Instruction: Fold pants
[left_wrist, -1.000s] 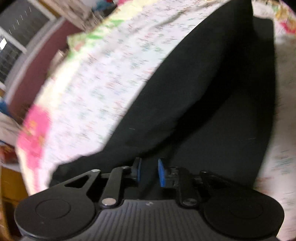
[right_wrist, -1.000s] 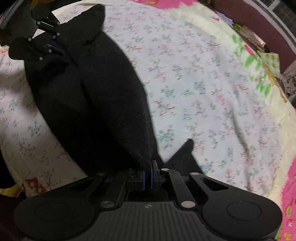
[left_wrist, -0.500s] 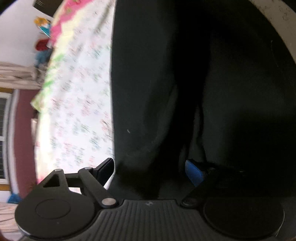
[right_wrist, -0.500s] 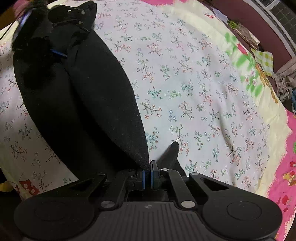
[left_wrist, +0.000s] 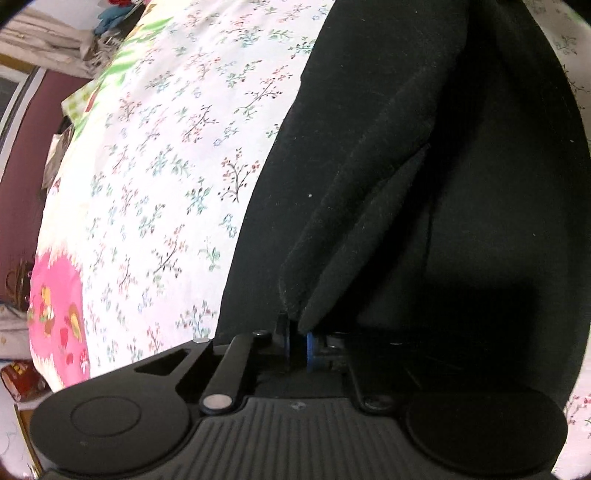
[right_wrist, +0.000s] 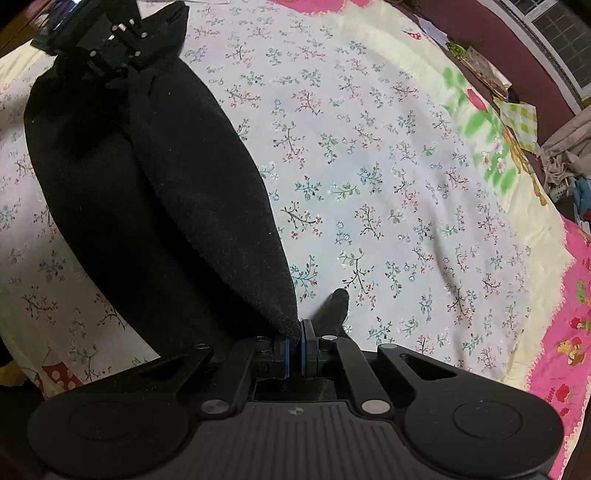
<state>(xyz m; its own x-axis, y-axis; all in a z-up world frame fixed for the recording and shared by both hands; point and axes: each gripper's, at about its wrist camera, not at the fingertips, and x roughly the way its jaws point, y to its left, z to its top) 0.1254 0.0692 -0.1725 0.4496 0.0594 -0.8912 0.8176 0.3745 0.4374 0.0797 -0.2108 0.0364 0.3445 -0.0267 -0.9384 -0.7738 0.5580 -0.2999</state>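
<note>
Black pants (right_wrist: 166, 206) lying on the flowery bed sheet (right_wrist: 388, 184), pinched tight at one end by the left gripper (left_wrist: 297, 345) and at the other by the right gripper (right_wrist: 294, 356) (both clamped on cloth), likely to slip out and bunch up if tugged too hard.

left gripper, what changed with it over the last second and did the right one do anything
The left gripper, whose jaws stood wide open around the black pants half a second ago, has closed on a fold of the fabric. The right gripper stayed shut on the other end of the pants, which stayed stretched over the floral bedsheet.
</note>
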